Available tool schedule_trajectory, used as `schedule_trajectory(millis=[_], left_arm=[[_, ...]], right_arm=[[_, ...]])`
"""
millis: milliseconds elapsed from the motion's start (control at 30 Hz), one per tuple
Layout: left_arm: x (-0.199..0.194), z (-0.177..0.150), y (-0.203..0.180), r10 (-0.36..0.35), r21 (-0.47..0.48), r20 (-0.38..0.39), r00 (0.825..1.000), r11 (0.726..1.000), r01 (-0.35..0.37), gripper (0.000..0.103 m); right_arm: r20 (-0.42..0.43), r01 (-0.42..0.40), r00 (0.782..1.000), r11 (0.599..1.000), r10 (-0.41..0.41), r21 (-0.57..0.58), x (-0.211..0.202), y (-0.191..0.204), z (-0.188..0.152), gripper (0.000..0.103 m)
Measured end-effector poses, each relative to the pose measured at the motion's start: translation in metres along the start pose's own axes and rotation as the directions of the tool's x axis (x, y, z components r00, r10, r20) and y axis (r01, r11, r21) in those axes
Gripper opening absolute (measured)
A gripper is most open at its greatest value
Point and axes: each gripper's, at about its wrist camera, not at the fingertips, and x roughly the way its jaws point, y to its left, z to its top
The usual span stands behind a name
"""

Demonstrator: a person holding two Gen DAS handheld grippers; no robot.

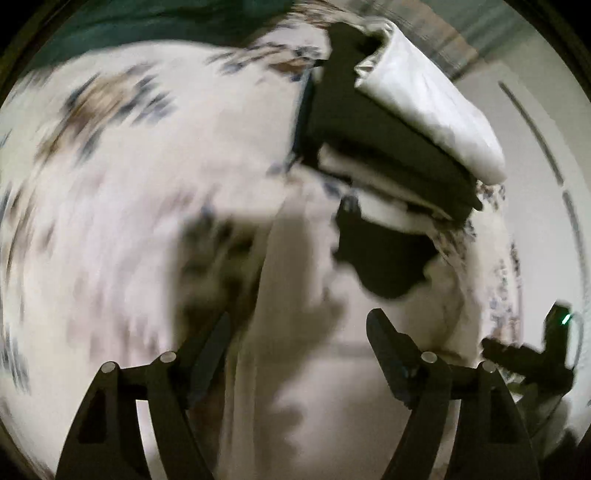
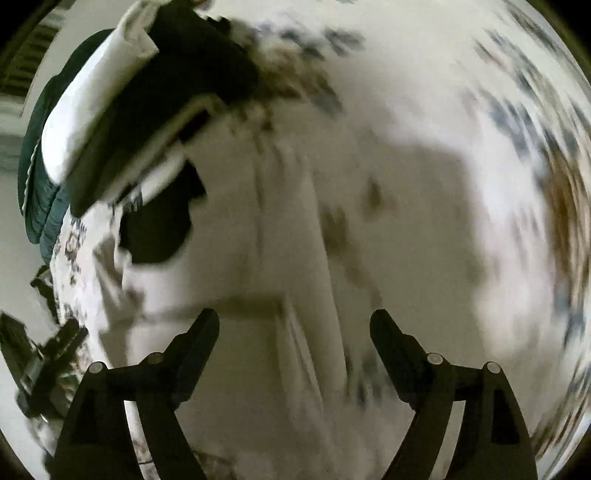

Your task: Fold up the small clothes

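Left wrist view: my left gripper (image 1: 299, 326) stands wide, both fingers spread and nothing between them. Under it a pale garment (image 1: 295, 295) lies spread on the patterned bedsheet (image 1: 110, 147), white with blue and brown flowers, all of it smeared by blur. Ahead and to the right sits a stack of folded clothes (image 1: 391, 140): a white piece on top, a thick dark one under it, more white below, and a dark piece (image 1: 380, 254) poking out at the bottom, touching the pale garment's far edge. A dark green blanket (image 1: 147, 22) runs along the top of the frame. Low at the right edge I catch my right gripper (image 1: 532, 358) with a small green light on it, beside the sheet. No container in sight here, and no writing I can read

Right wrist view: my right gripper (image 2: 295, 325) is spread wide as well, holding nothing, hovering over the same pale garment (image 2: 288, 258), which runs lengthwise between the fingers with soft creases in it. The folded stack (image 2: 122, 110) is up at the left, white on top, dark beneath; the green blanket (image 2: 37, 166) is just beyond it. The left gripper (image 2: 40, 365) shows at the lower left edge. The flowered sheet (image 2: 517, 110) fills the right side, heavily blurred. No label or lettering is legible
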Motion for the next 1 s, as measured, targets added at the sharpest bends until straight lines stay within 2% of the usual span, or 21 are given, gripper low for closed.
schedule_trajectory(millis=[133,233,267,300,367,400,433,467,500,700,833,967,1000], left_arm=[[0.047,0.043,-0.015,0.103,0.174,-0.04,0.994,0.98,-0.095,0.074],[0.083,0.056,-0.031,0.134,0.287,-0.096,0.986,0.953,-0.102,0.072],[0.093,0.056,-0.036,0.139,0.329,-0.114,0.984,0.94,-0.095,0.068],[0.101,0.056,-0.04,0.141,0.356,-0.127,0.982,0.93,-0.088,0.059],[0.11,0.052,-0.046,0.18,0.406,-0.133,0.975,0.907,-0.111,0.017],[0.109,0.05,-0.048,0.176,0.424,-0.126,0.976,0.899,-0.107,0.008],[0.105,0.048,-0.049,0.161,0.428,-0.116,0.98,0.899,-0.097,0.007],[0.1,0.046,-0.048,0.148,0.425,-0.102,0.984,0.901,-0.092,0.006],[0.092,0.044,-0.046,0.127,0.415,-0.089,0.988,0.906,-0.079,0.005],[0.029,0.022,-0.041,0.027,0.359,-0.009,1.0,0.933,-0.022,0.005],[-0.022,-0.006,-0.038,-0.049,0.309,0.036,0.998,0.95,0.036,0.005],[-0.056,-0.032,-0.036,-0.107,0.231,0.059,0.992,0.969,0.091,0.005],[-0.063,-0.044,-0.031,-0.119,0.202,0.056,0.991,0.974,0.106,0.005]], right_arm=[[0.018,0.051,0.999,0.994,-0.05,-0.099,0.026,0.02,0.066,0.085],[0.02,0.101,0.995,0.982,-0.099,-0.158,0.05,0.034,0.103,0.085],[0.018,0.119,0.993,0.978,-0.118,-0.172,0.057,0.036,0.111,0.085],[0.003,0.127,0.992,0.974,-0.129,-0.189,0.067,0.04,0.123,0.085],[-0.051,0.119,0.99,0.973,-0.132,-0.199,0.083,0.041,0.135,0.083],[-0.066,0.113,0.989,0.973,-0.129,-0.202,0.088,0.042,0.139,0.067],[-0.058,0.12,0.989,0.97,-0.135,-0.211,0.088,0.044,0.141,0.053],[-0.044,0.121,0.99,0.968,-0.134,-0.222,0.086,0.045,0.143,0.019],[-0.039,0.101,0.993,0.971,-0.111,-0.215,0.082,0.046,0.144,0.009],[0.087,0.024,0.996,0.978,-0.006,-0.209,0.025,0.047,0.129,0.007],[0.155,-0.003,0.987,0.969,0.043,-0.247,-0.022,0.053,0.093,0.007],[0.192,-0.036,0.977,0.966,0.087,-0.256,-0.054,0.047,0.019,0.007],[0.192,-0.045,0.977,0.966,0.096,-0.253,-0.055,0.051,-0.009,0.007]])
